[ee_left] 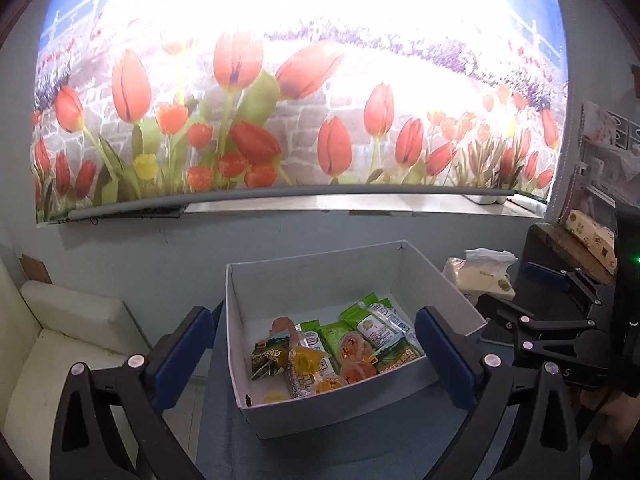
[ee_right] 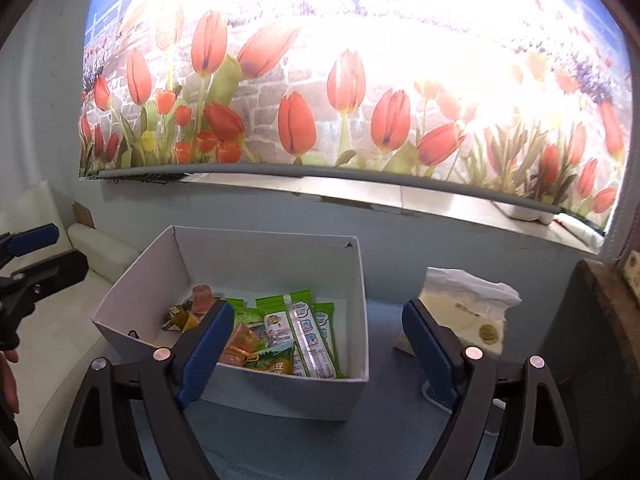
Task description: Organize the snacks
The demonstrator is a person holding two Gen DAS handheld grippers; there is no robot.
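Left wrist view: the left tongs (ee_left: 314, 354) stand wide apart with nothing between the blue pads; neither pad presses on anything; past them sits a white cardboard box (ee_left: 320, 412) with its top open, on a bench (ee_left: 360, 456) under a blue-grey cloth; the snacks lie inside the box on its floor: green packets (ee_left: 376, 322), small jelly cups (ee_left: 352, 346) in orange and pink, and a yellow-green pouch (ee_left: 268, 358); the right tongs (ee_left: 560, 292) show at the right edge, beside the box, their far blue pad visible and nothing seen in their grip; a pack of tissues (ee_left: 486, 278) lies on the bench to the right of the box; a pale cushioned seat (ee_left: 68, 344) stands at the left; a window blind printed with red tulips (ee_left: 280, 120) fills the wall behind.

Right wrist view: the right tongs (ee_right: 320, 348) are likewise spread apart and empty; the left pad overlaps the near left wall of the box (ee_right: 280, 396) in the picture, whether touching cannot be told; a long green packet (ee_right: 304, 336) lies lengthwise among the snacks; a pink jelly cup (ee_right: 202, 298) stands near the far left corner; the tissues (ee_right: 468, 312) lie just behind the right pad; the left tongs (ee_right: 24, 256) enter at the left edge, clear of the box; part of a hand (ee_right: 8, 376) shows below them.
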